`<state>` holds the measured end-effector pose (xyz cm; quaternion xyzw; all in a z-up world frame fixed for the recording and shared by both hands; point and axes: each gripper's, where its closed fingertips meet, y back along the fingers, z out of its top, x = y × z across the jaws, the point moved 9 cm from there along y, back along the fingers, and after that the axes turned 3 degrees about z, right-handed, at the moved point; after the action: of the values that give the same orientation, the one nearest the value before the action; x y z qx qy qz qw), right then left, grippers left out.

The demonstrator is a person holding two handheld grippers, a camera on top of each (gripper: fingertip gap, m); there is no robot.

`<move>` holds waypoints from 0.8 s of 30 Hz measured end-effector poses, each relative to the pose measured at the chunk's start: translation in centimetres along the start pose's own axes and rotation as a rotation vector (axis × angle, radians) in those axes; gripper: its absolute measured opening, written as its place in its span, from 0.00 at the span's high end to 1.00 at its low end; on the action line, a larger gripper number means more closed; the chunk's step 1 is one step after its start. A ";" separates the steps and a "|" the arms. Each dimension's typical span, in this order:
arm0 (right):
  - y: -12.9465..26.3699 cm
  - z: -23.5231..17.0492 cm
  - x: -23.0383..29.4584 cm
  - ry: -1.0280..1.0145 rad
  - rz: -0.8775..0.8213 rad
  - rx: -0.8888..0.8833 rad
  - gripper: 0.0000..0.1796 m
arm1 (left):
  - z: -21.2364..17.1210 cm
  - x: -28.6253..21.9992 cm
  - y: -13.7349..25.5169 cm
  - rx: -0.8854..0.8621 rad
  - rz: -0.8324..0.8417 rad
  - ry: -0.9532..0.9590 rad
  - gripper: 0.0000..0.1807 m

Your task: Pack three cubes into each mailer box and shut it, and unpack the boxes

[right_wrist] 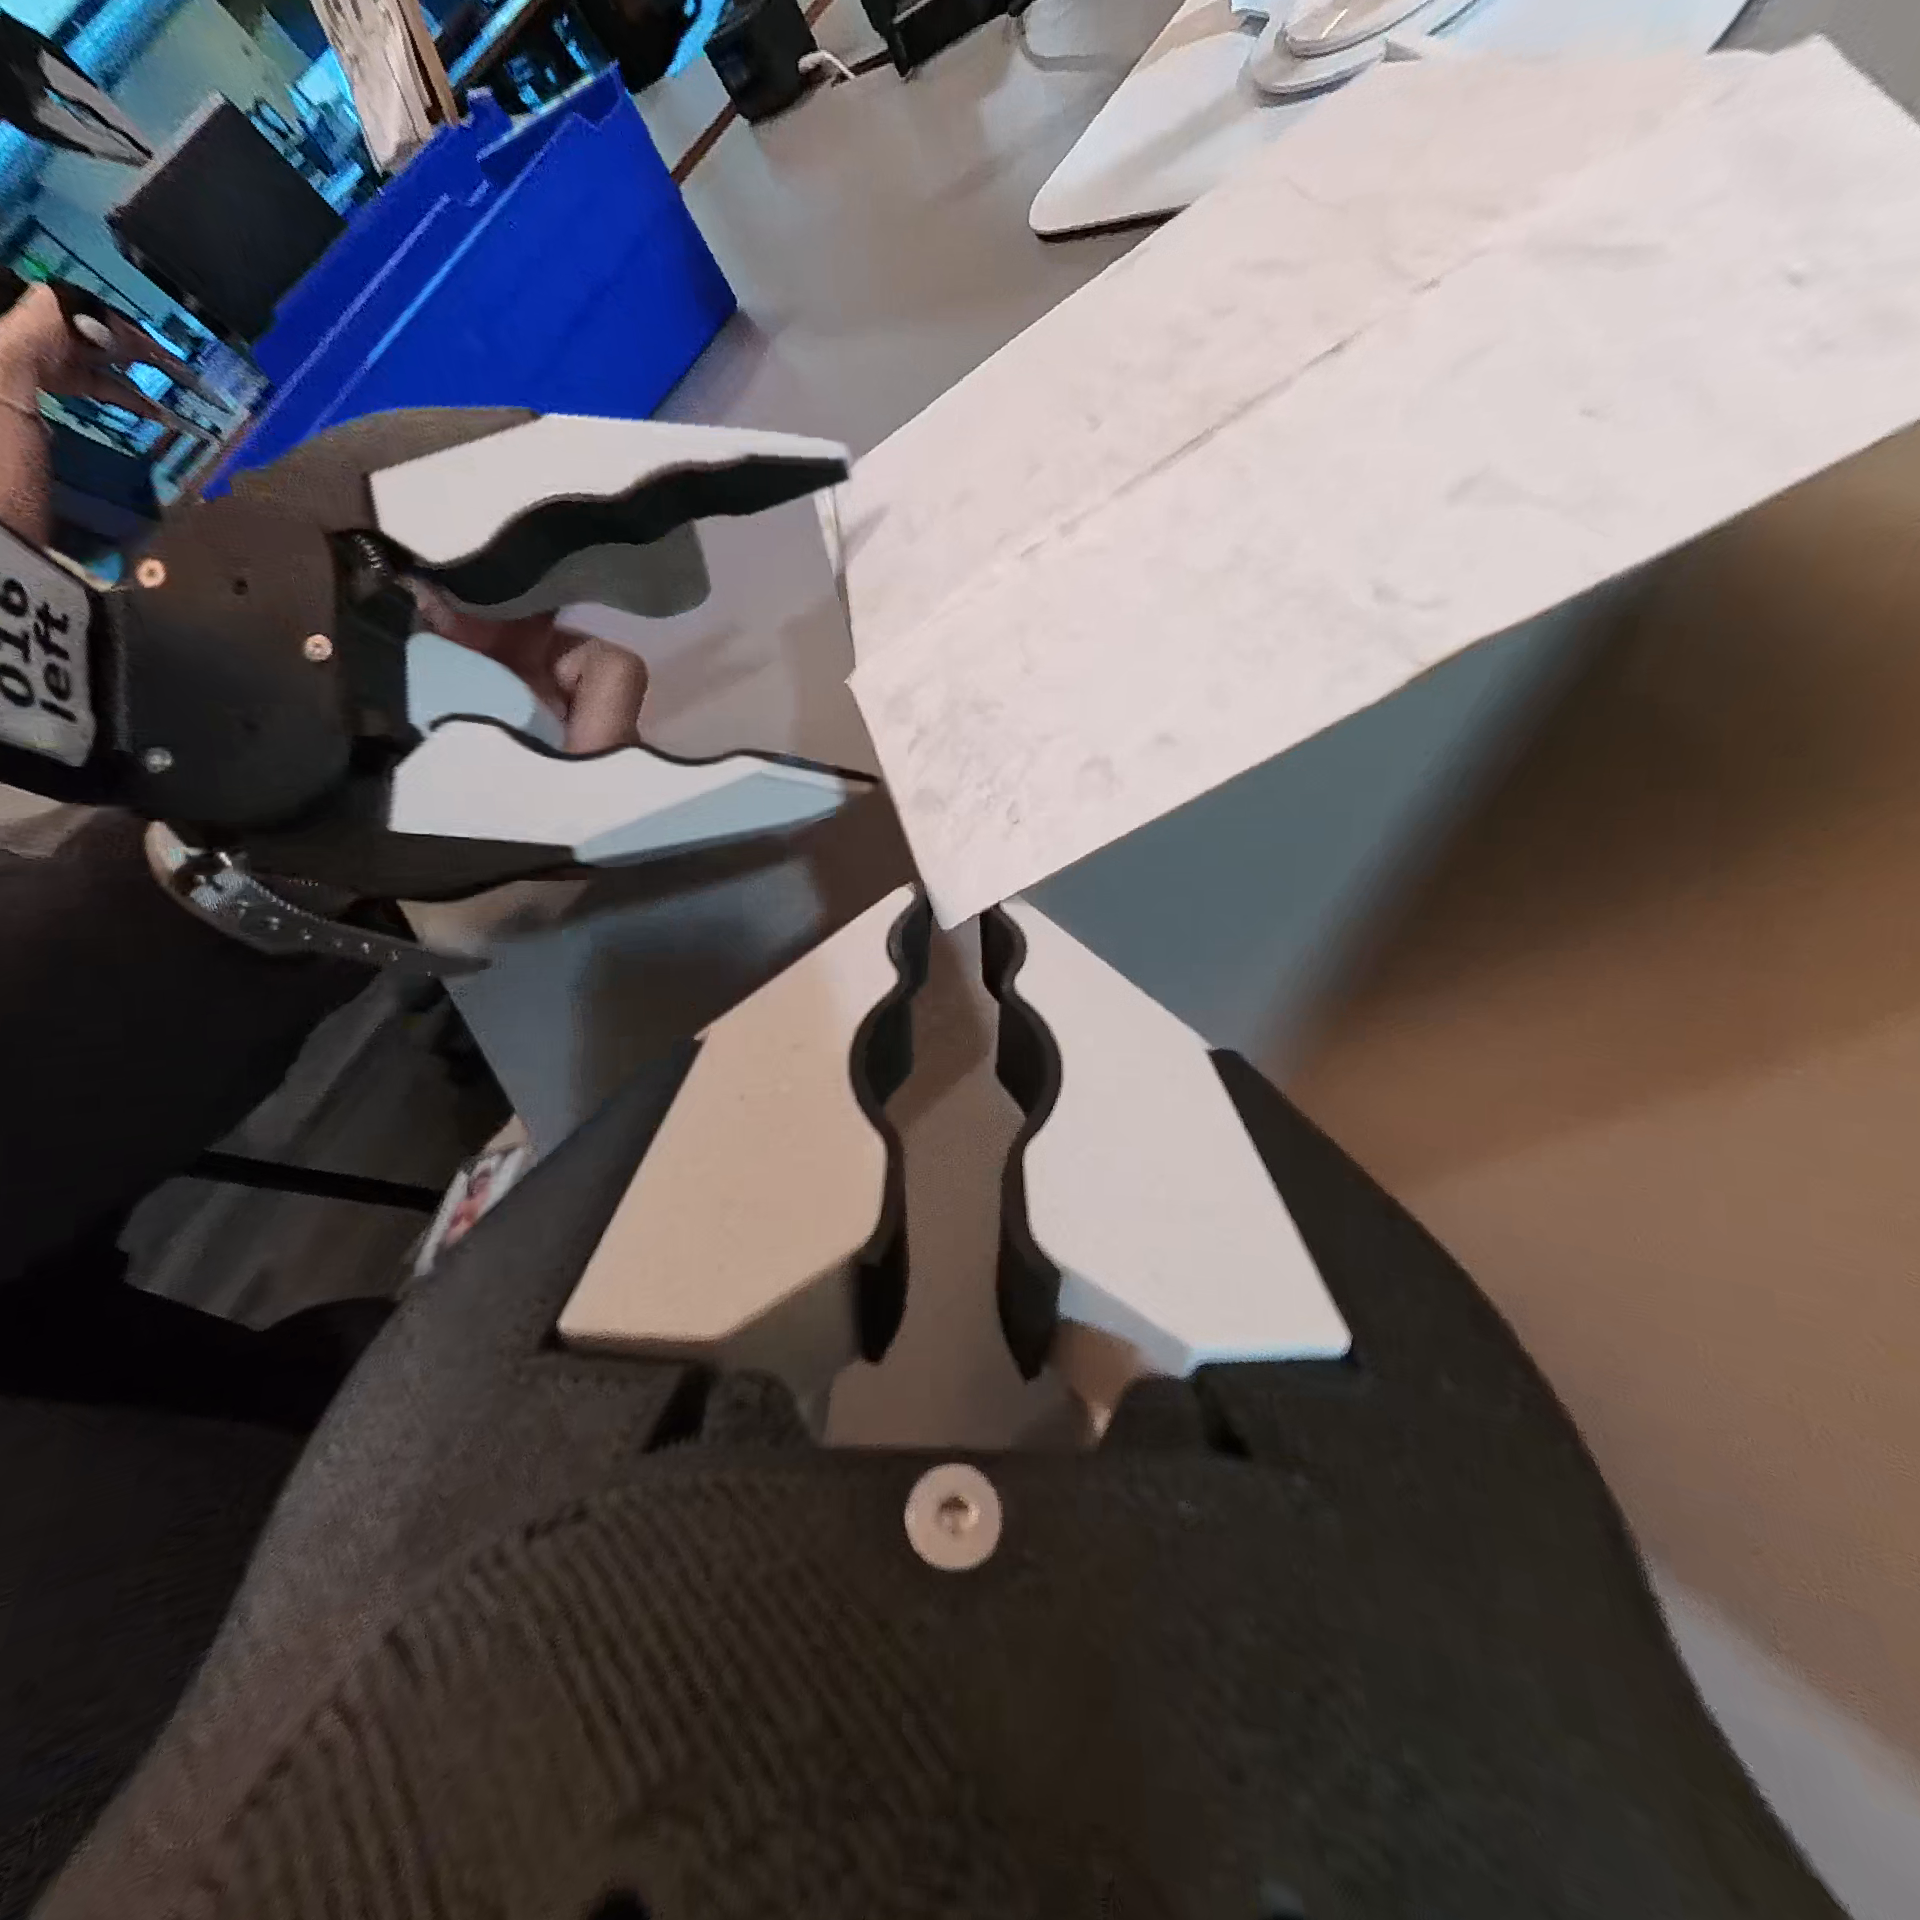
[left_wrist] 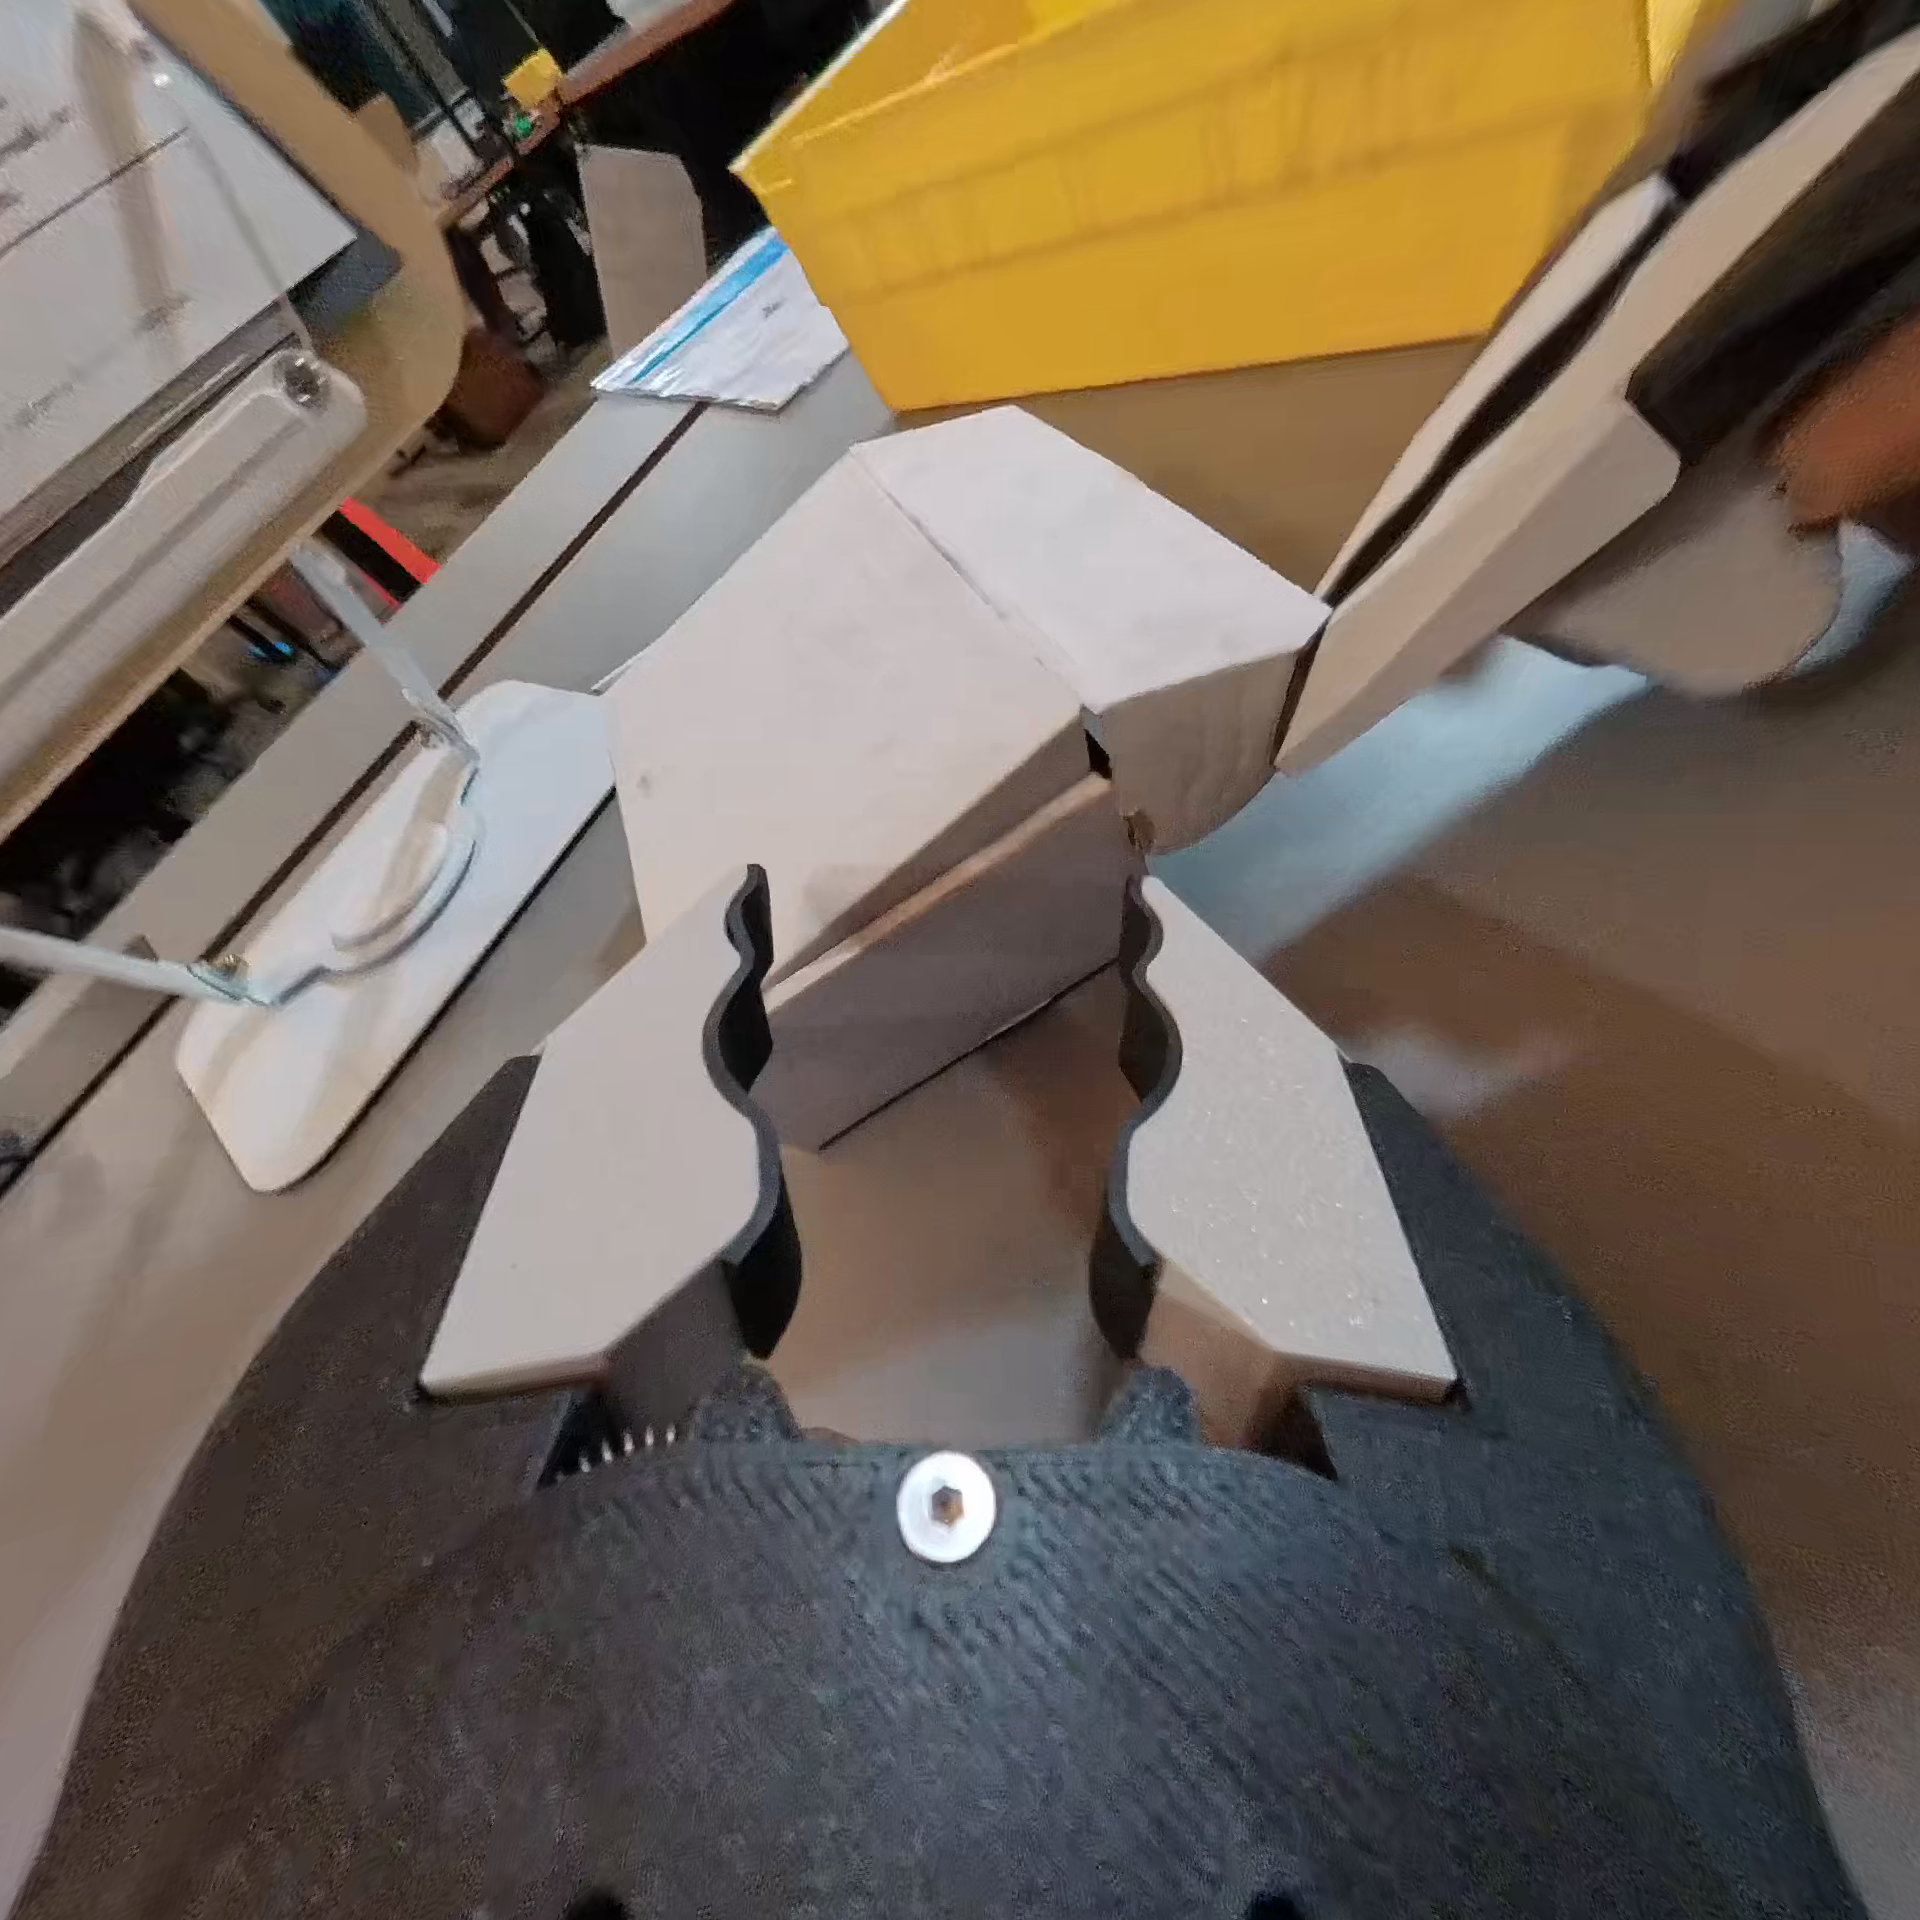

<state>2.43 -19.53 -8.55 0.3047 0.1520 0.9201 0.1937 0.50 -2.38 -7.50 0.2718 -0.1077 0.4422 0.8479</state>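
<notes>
Left wrist view: the left gripper (left_wrist: 945, 904) stands with its jaws spread wide and nothing between them, its fingertips just short of a white mailer box (left_wrist: 883, 727) that rests on the brown counter (left_wrist: 1558, 1091). The box lid is partly raised, showing a dark gap along its front edge. From the upper right the right gripper (left_wrist: 1351, 665) reaches in, its fingers (left_wrist: 1507, 499) closed on the lid's corner flap. Behind the box stands a yellow bin (left_wrist: 1143, 208); to the left lie a flat white stand base (left_wrist: 343, 935) with a clear bracket, and farther off a white-and-blue poly mailer (left_wrist: 727, 332). Right wrist view: the right gripper (right_wrist: 951, 914) has its jaws nearly together, pinching the lowest corner of the white mailer box lid (right_wrist: 1299, 436), which slopes up and away to the right above the counter (right_wrist: 1610, 935). To the left the left gripper (right_wrist: 847, 623) hangs with jaws wide apart and empty, its tips just beside the lid's edge; whether they touch it cannot be told, since this part is blurred. A hand (right_wrist: 26, 416) holds that gripper at the frame's left border. A blue bin (right_wrist: 499, 260) stands in the background. No cubes are visible in either view.
</notes>
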 end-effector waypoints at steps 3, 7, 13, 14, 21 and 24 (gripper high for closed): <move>0.1 0.0 0.2 0.056 -0.035 0.019 0.96 | 0.1 -0.4 -0.8 0.009 -0.009 -0.034 0.67; 0.1 0.1 0.3 0.093 -0.056 0.030 0.96 | 0.1 -0.1 -1.0 0.012 -0.017 -0.008 0.68; 0.0 0.1 0.4 0.163 -0.102 0.062 0.98 | 0.1 -0.1 -1.1 0.020 -0.012 0.001 0.68; 0.0 0.1 0.4 0.180 -0.112 0.066 0.98 | 0.1 -0.1 -1.1 0.021 -0.012 0.002 0.68; -0.2 0.0 0.5 0.211 -0.130 0.082 0.99 | 0.1 -0.3 -1.2 0.009 -0.023 -0.043 0.61; -0.2 0.0 0.5 0.200 -0.121 0.080 0.99 | 0.3 -0.4 -1.4 -0.032 -0.007 -0.090 0.60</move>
<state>2.07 -19.15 -8.39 0.2092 0.2251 0.9257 0.2205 1.43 -3.46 -7.96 0.2782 -0.1518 0.4246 0.8481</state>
